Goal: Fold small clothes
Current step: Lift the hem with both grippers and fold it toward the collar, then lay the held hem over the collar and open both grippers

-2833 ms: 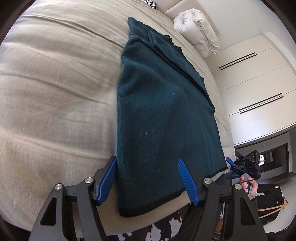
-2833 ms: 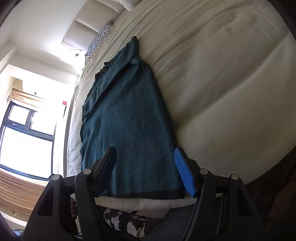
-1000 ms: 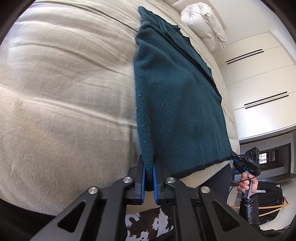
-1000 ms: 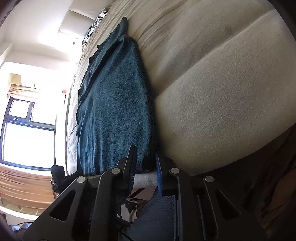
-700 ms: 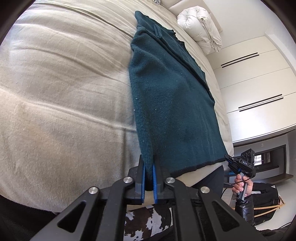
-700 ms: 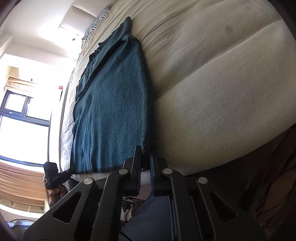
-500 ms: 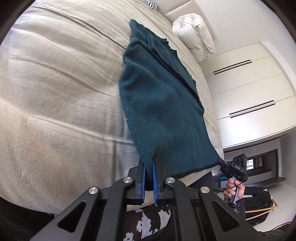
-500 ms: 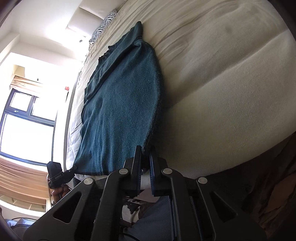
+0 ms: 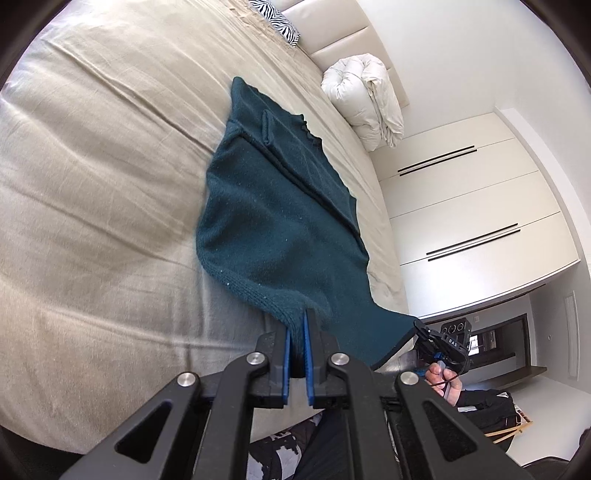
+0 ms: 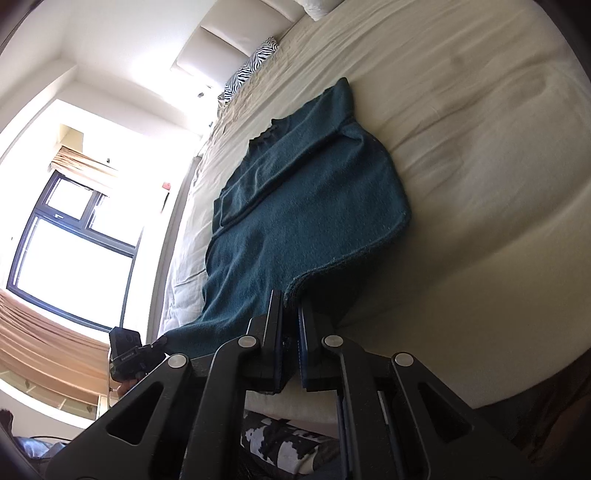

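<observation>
The left gripper (image 9: 296, 325) is clamped on 1 bottom corner of the teal sweater (image 9: 273, 221), the right gripper (image 10: 291, 306) on the other. Both corners hang lifted off the beige bed (image 9: 92, 184); the sweater's upper part lies flat on it, collar toward the zebra pillow (image 9: 275, 18).
</observation>
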Demonstrator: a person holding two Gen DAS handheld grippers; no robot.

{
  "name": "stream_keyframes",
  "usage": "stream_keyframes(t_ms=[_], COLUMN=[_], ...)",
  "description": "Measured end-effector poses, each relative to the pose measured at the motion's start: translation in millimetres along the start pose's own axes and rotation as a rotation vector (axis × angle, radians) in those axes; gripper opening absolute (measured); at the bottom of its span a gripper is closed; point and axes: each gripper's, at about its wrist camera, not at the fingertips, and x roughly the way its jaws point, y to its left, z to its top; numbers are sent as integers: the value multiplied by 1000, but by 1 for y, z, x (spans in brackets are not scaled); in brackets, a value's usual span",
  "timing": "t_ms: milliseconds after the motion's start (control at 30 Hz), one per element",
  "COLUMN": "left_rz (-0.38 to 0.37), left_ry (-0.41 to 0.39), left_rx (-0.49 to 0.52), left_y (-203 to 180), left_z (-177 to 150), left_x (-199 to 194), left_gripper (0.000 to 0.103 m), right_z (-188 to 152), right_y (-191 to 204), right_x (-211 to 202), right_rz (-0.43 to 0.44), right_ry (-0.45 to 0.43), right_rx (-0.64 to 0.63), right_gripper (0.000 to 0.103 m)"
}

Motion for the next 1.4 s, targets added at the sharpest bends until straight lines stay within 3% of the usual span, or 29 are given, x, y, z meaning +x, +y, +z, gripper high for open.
stream_keyframes(t_ms=[533, 967, 1400], left_rz=[-37, -31, 7], left_ry=[-61, -81, -84], left_rx=[-29, -69, -85], left_y=[-13, -17, -10], left_z=[66, 134, 195], left_x=[1, 28, 69], left_gripper=[6, 6, 6], right_z=[101, 166, 217], right_y=[18, 12, 3], right_x=[23, 60, 114], right_rz=[32, -15, -81], right_ry=[-115, -180, -183], right_rx=[31, 49, 31], right_gripper=[6, 6, 6])
